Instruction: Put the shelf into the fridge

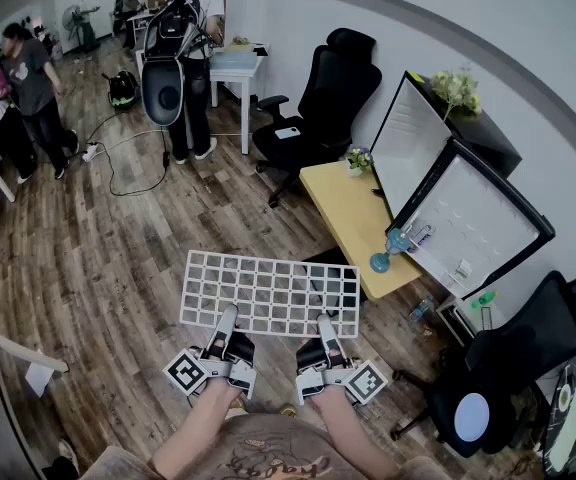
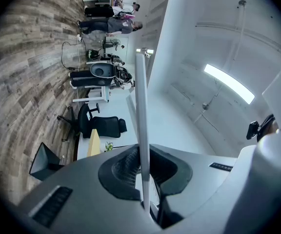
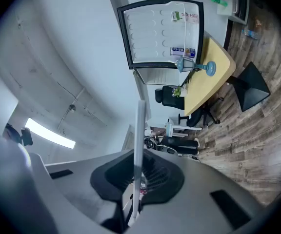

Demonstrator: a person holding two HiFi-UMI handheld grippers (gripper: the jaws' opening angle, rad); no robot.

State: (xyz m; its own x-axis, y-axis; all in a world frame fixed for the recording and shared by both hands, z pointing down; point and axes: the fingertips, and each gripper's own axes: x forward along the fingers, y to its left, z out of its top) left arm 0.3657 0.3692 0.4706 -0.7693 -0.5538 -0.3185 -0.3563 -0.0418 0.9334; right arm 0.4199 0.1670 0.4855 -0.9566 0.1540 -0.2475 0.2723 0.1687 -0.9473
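A white wire-grid shelf [image 1: 268,293] is held flat in the air over the wooden floor. My left gripper [image 1: 226,321] is shut on its near edge at the left, and my right gripper [image 1: 325,325] is shut on the same edge at the right. In the left gripper view the shelf [image 2: 142,121] shows edge-on as a thin white bar between the pads. The right gripper view shows the shelf [image 3: 139,135] the same way. The fridge [image 1: 468,218] stands at the right with two doors swung open, its white inner door panels [image 3: 162,30] facing me.
A yellow table [image 1: 353,218] with a blue vase [image 1: 388,248] and a small plant [image 1: 358,158] stands between me and the fridge. Black office chairs [image 1: 323,98] sit beyond it and at the lower right [image 1: 513,368]. People [image 1: 183,48] stand far back left.
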